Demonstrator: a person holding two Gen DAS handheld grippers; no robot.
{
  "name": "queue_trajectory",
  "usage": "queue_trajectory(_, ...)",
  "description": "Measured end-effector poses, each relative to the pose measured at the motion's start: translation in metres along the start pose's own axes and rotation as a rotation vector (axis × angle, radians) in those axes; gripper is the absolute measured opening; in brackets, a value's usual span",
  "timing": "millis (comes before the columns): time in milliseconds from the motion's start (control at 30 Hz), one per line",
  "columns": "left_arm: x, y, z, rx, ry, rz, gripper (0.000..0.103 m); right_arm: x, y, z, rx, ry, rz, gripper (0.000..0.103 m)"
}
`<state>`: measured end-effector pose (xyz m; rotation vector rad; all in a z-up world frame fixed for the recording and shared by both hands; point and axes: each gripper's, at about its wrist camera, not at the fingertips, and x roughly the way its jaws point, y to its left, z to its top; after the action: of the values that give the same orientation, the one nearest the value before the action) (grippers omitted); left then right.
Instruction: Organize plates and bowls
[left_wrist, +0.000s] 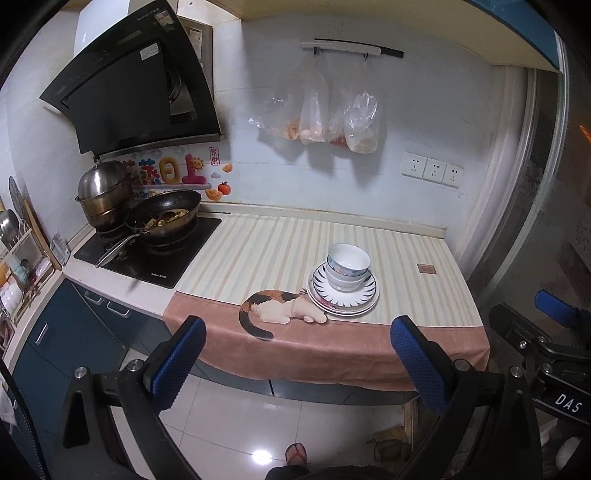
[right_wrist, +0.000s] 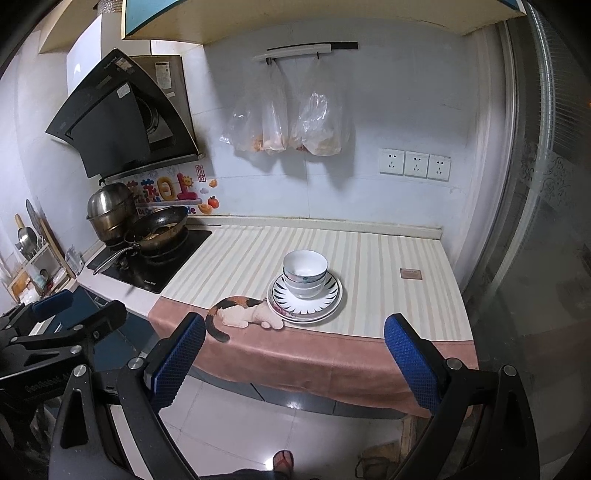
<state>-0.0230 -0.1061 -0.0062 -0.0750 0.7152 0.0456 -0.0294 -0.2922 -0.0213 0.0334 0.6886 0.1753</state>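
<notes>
Both tools are hanging back from the tabletop (left_wrist: 369, 236), over the floor: the left tool (left_wrist: 299, 354) and right tool (right_wrist: 295, 350) each with blue pads spread wide apart, gripping nothing. The bowls (right_wrist: 305, 273) are sitting stacked on the plates (right_wrist: 332, 299), centre frame, just right of the cloth's printed cat (right_wrist: 243, 312)

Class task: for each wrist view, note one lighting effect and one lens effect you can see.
Left wrist view: a bright glare spot on the glossy white floor tiles; the fisheye bows the striped cloth-covered counter. Right wrist view: the clear hanging plastic bags cast dark shadows on the wall; the edges curve and darken.
</notes>
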Motion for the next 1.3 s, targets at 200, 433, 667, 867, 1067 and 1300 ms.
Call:
queue_trajectory(200,-0.003,0.0,0.0,0.003,-0.008,0.004,0.102,0.001,-0.001,0.0,-0.001,-0.003,0.0,0.1)
queue_trajectory(433,-0.004,0.0,0.0,0.008,-0.01,0.007,0.102,0.003,-0.003,-0.001,0.0,-0.003,-0.002,0.1)
queue_trajectory(667,-0.006,0.002,0.001,0.006,-0.016,0.011,0.102,0.005,-0.002,-0.001,0.003,0.007,-0.003,0.1)
queue_trajectory(867,-0.01,0.004,0.0,-0.003,-0.022,0.022,0.102,0.004,0.005,-0.003,0.005,-0.005,-0.005,0.1)
queue_trajectory(1067,-0.011,0.005,-0.001,-0.007,-0.024,0.029,0.102,0.003,0.011,-0.004,0.003,-0.008,-0.002,0.1)
queue_trajectory(1300,-0.012,0.008,-0.001,-0.009,-0.025,0.028,0.102,0.003,0.013,-0.003,0.003,-0.006,-0.002,0.1)
